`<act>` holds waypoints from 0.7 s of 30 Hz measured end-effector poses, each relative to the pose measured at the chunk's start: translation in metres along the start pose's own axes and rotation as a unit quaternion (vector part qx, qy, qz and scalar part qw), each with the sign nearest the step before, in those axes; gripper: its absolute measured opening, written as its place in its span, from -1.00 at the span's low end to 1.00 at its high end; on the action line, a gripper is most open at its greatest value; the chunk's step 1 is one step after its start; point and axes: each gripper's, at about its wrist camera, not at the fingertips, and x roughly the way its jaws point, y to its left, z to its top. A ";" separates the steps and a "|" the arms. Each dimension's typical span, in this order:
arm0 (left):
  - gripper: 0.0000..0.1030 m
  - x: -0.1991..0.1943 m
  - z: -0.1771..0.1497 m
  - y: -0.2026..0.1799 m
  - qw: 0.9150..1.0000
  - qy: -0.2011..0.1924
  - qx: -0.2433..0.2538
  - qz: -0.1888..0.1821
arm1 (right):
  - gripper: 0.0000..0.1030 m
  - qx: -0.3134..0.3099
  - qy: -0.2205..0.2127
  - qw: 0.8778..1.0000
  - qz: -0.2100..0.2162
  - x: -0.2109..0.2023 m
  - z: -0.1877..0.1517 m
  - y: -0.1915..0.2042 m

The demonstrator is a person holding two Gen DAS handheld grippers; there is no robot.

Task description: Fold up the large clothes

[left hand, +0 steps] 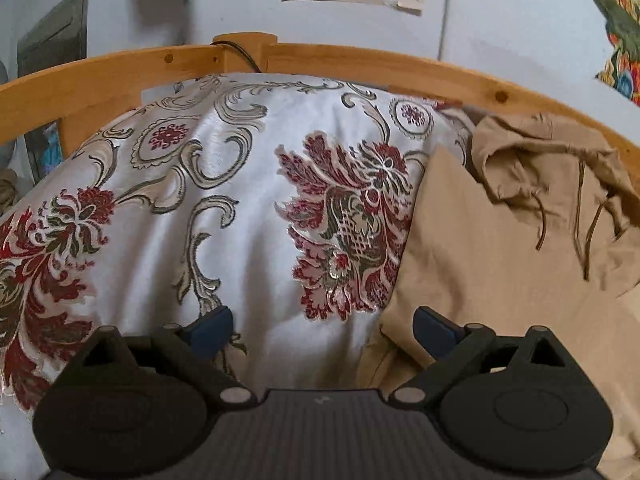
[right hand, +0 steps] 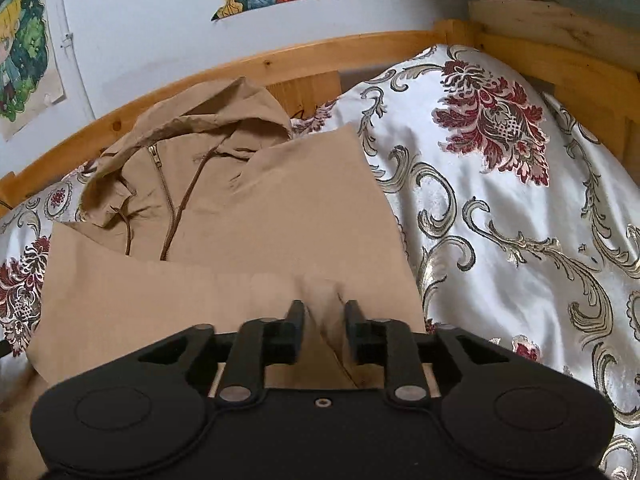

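A tan hooded jacket point(right hand: 248, 216) with a zip and brown drawcords lies on the bed, its hood point(right hand: 200, 120) toward the wooden rail. Its lower part is folded up over the front. My right gripper point(right hand: 323, 312) is shut on a pinched fold of the jacket's near edge. In the left wrist view the jacket point(left hand: 500, 240) lies at the right. My left gripper point(left hand: 323, 326) is open and empty, over the bedspread just left of the jacket's edge.
A white satin bedspread point(left hand: 224, 216) with red and gold floral patterns covers the bed and shows in the right wrist view point(right hand: 520, 208) too. A wooden bed rail point(left hand: 320, 56) curves along the far side against a pale wall with posters.
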 end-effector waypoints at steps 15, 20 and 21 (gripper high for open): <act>0.92 0.025 -0.020 -0.033 0.990 0.038 0.119 0.065 | 0.20 -0.244 0.086 0.966 -0.029 0.051 -0.054 0.057; 0.96 0.005 -0.011 -0.028 0.996 0.007 0.081 0.034 | 0.38 -0.209 0.080 0.975 -0.010 0.042 -0.048 0.055; 0.97 0.006 -0.013 -0.029 0.996 0.002 0.082 0.031 | 0.38 -0.218 0.087 0.972 -0.013 0.045 -0.052 0.057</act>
